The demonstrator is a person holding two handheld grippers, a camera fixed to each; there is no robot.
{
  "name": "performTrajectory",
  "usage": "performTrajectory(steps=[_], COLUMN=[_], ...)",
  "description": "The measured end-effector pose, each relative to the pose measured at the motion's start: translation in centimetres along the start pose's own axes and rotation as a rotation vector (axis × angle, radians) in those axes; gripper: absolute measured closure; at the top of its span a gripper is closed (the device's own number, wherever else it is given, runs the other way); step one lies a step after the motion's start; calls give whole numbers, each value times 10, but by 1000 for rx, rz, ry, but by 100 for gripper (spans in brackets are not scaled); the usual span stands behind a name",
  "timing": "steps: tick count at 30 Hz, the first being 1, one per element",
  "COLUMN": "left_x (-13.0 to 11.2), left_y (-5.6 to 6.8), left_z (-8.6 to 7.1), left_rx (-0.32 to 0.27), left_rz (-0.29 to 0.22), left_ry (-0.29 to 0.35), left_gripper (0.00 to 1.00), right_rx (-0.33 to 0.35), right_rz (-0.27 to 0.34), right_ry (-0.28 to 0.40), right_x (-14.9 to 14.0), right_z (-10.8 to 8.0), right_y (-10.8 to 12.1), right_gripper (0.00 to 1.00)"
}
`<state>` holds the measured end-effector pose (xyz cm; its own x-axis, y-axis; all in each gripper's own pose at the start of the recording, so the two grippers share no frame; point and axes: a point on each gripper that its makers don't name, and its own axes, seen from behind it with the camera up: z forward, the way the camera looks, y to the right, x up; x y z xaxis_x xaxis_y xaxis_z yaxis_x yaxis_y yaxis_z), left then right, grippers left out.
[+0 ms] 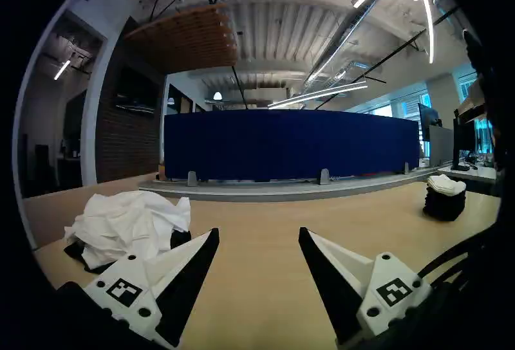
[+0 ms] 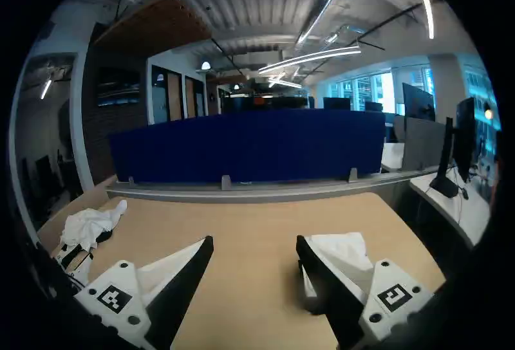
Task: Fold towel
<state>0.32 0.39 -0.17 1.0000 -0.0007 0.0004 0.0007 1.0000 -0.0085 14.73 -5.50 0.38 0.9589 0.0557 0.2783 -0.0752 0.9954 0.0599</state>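
Both grippers are hovering empty over the wooden table (image 1: 270, 221). The left gripper (image 1: 258, 231) is holding its 2 fingers wide apart. The crumpled pile of towels (image 1: 129, 224) is lying just off its left finger, white cloths over black ones. This looks like the unfolded supply, heaped at 1 end to leave the middle as working space. The right gripper (image 2: 254, 240) is also spreading wide with nothing between its fingers. A folded white towel (image 2: 341, 250) is sitting just behind its right finger (seemingly the top of the finished stack (image 1: 445, 197) at the table's other end). The next towel is probably waiting in the pile.
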Motion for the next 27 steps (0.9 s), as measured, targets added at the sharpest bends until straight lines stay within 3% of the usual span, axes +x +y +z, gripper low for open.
performTrajectory(steps=[18,27], left_x=[-2,-2], left_y=[0,0], left_z=[0,0], left_rx=[0,0], left_rz=[1,1], left_ry=[0,0], left_gripper=[8,8], right_rx=[44,14], right_rz=[51,99], right_ry=[96,155], right_x=[26,29], right_z=[-11,-17], right_y=[32,58], right_gripper=[0,0])
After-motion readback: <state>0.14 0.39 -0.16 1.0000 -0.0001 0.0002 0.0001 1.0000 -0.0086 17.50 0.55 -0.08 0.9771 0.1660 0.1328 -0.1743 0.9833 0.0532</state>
